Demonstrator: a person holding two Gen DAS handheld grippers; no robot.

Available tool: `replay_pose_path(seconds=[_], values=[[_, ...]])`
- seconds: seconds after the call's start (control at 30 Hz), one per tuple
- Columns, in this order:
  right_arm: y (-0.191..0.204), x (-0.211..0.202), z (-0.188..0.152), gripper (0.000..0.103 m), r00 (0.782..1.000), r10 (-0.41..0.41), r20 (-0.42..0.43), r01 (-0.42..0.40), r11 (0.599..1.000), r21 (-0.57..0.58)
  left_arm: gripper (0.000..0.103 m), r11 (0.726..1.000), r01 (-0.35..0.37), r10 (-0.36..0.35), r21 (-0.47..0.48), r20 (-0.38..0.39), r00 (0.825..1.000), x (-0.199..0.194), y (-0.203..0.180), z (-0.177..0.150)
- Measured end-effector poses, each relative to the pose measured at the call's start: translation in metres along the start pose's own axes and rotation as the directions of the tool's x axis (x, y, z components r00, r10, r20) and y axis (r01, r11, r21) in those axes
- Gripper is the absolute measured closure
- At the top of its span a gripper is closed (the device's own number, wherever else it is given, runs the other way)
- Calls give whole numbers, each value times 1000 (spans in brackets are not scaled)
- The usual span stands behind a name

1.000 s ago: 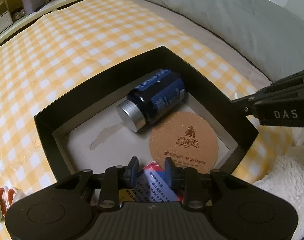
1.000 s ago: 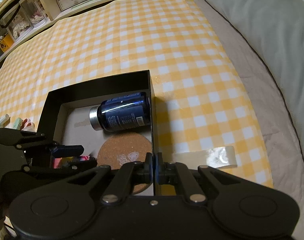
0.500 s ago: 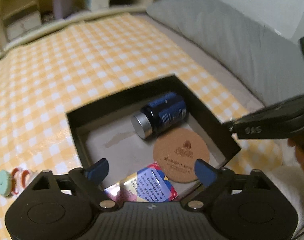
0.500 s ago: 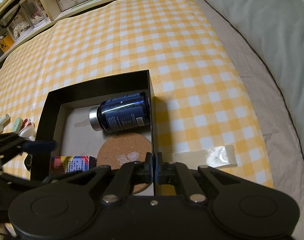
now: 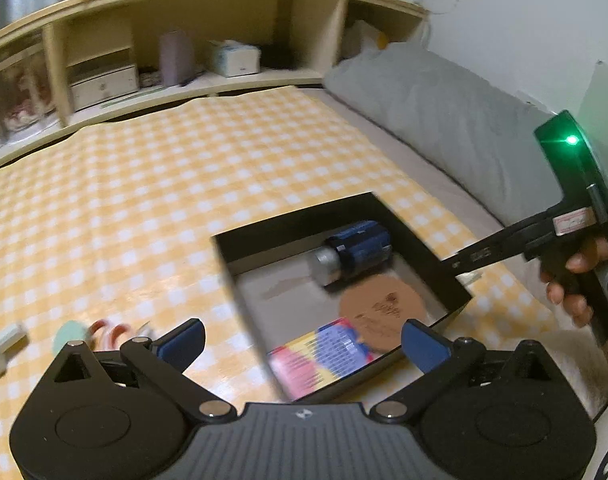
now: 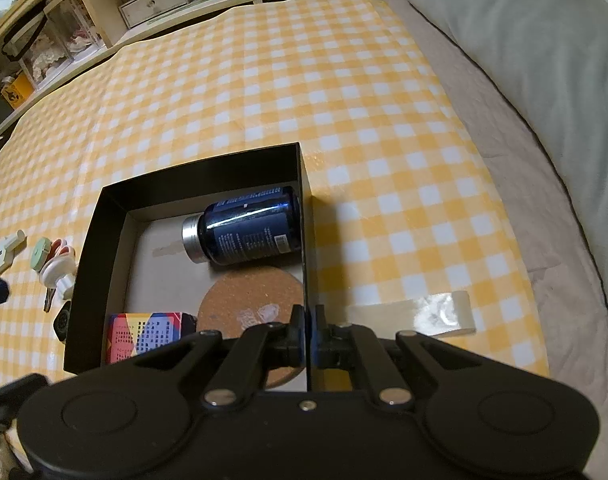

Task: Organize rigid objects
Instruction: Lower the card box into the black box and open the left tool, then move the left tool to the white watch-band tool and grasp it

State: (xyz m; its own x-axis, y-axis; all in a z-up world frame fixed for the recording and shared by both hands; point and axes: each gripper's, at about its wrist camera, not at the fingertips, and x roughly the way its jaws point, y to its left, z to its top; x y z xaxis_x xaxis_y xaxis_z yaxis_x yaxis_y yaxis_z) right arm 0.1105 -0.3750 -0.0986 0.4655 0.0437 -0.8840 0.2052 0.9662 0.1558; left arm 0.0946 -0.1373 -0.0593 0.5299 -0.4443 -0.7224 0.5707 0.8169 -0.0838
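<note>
My right wrist view shows the right gripper (image 6: 308, 334) pinched onto the black box's (image 6: 115, 200) right wall, with bottle (image 6: 249, 226), cork coaster (image 6: 249, 300) and colourful card box (image 6: 143, 334) inside, while my left view alone shows the left gripper (image 5: 301, 342), jaws just opened wide and empty.

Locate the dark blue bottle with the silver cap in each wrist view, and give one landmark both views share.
Left wrist view: the dark blue bottle lies on its side right of centre, at the far end of the black box, cap toward the left.
Right wrist view: the bottle lies centre-left, against the box's right wall.
Shared landmark: the round cork coaster, just nearer the camera than the bottle.
</note>
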Motion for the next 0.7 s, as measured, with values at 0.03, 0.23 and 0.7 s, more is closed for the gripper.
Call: replay_pose_path(seconds=[0.03, 0.23, 0.7], values=[[0, 0, 0, 99, 1000, -1, 0, 1, 1000, -1, 0, 1000, -18, 18, -8, 4, 1000, -3, 5, -3], [2, -1, -1, 99, 1000, -16, 11, 17, 1000, -22, 0, 992, -124, 125, -28, 20, 992, -16, 39, -21], [4, 0, 0, 99, 999, -36, 10, 36, 998, -47, 0, 964, -264, 265, 25, -15, 964, 1, 105, -42]])
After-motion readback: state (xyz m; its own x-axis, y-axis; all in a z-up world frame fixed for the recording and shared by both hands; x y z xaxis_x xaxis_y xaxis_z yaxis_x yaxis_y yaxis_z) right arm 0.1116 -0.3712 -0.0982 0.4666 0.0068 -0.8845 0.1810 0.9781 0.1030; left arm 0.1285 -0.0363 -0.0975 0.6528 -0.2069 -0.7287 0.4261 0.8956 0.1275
